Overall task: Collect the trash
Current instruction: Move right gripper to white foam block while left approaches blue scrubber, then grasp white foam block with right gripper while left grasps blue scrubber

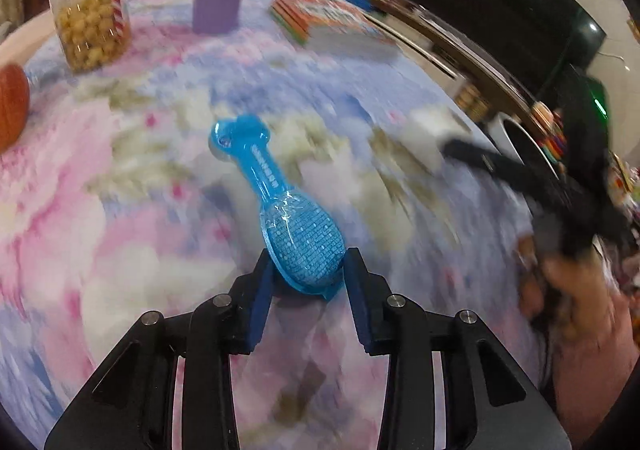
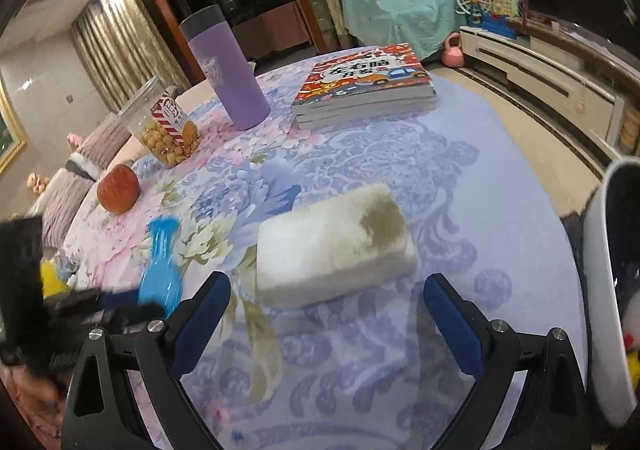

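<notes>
Glossy blue spoon-shaped wrapper (image 1: 280, 206) and stained white folded tissue (image 2: 334, 244), flat on floral cloth

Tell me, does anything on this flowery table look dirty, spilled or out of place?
Yes: the white block lying ahead of the open right gripper has a brownish stain near one end. The blue plastic piece, clamped in the left gripper, lies loose on the tablecloth. Nothing looks spilled.

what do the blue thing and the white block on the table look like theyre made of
Blue wrapper: glossy translucent plastic, apparently, going by its sheen, crinkled highlights and embossed dots. White block: looks like soft sponge or folded cloth, with a matte fuzzy surface and a brown stain; which one is unclear.
</notes>
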`<action>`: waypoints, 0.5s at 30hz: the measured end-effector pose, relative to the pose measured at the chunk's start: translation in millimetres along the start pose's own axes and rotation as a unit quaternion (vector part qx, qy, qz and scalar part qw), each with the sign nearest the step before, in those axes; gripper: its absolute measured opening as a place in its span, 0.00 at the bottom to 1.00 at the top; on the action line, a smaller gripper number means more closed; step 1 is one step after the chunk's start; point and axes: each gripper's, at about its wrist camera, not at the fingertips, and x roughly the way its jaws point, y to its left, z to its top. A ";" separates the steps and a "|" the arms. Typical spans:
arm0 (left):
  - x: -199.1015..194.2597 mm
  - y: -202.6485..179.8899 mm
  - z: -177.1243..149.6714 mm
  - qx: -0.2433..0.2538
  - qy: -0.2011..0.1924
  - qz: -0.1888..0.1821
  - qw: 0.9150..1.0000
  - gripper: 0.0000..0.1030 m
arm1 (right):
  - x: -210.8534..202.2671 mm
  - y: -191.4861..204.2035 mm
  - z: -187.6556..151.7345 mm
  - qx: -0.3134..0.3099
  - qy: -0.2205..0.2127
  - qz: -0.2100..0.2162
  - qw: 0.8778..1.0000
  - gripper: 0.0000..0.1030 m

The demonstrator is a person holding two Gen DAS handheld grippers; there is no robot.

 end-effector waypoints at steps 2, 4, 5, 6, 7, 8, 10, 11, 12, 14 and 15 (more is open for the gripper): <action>-5.0 -4.2 -8.8 0.007 0.000 0.008 1.000 0.33 | 4.1 0.1 3.2 -0.009 0.000 -0.005 1.000 0.95; -9.4 -6.4 -15.9 0.006 0.001 0.012 1.000 0.33 | 9.0 -1.5 4.9 -0.011 0.006 0.001 1.000 0.94; -12.0 -7.4 -19.1 0.003 -0.001 0.018 1.000 0.33 | 9.2 -2.0 5.0 -0.013 0.005 0.000 1.000 0.89; -13.8 -8.0 -21.0 0.002 -0.003 0.027 1.000 0.33 | 8.3 -1.7 4.7 -0.016 0.000 -0.002 1.000 0.78; -15.5 -8.4 -22.7 0.000 -0.005 0.035 0.999 0.33 | 7.1 -1.0 4.1 -0.019 -0.001 -0.004 1.000 0.78; -16.9 -9.7 -25.0 -0.002 -0.007 0.042 0.999 0.33 | 4.8 -0.3 3.1 -0.019 -0.003 -0.001 1.000 0.78; -18.2 -11.3 -28.4 -0.007 -0.012 0.055 0.998 0.42 | -2.2 0.8 0.1 -0.018 -0.007 0.006 1.000 0.77; -18.4 -11.5 -29.1 -0.012 -0.013 0.060 0.998 0.47 | -8.5 2.4 -3.6 -0.018 -0.011 0.010 1.000 0.77; -18.8 -12.5 -29.6 -0.015 -0.016 0.060 0.998 0.53 | -12.4 3.1 -5.4 -0.018 -0.013 0.011 1.000 0.77; -18.4 -14.2 -28.7 -0.023 -0.021 0.058 0.998 0.57 | -25.6 4.3 -14.4 -0.016 -0.021 0.011 1.000 0.77; -17.3 -14.3 -27.2 -0.029 -0.023 0.057 0.998 0.59 | -34.5 3.9 -22.4 -0.014 -0.026 0.003 1.000 0.77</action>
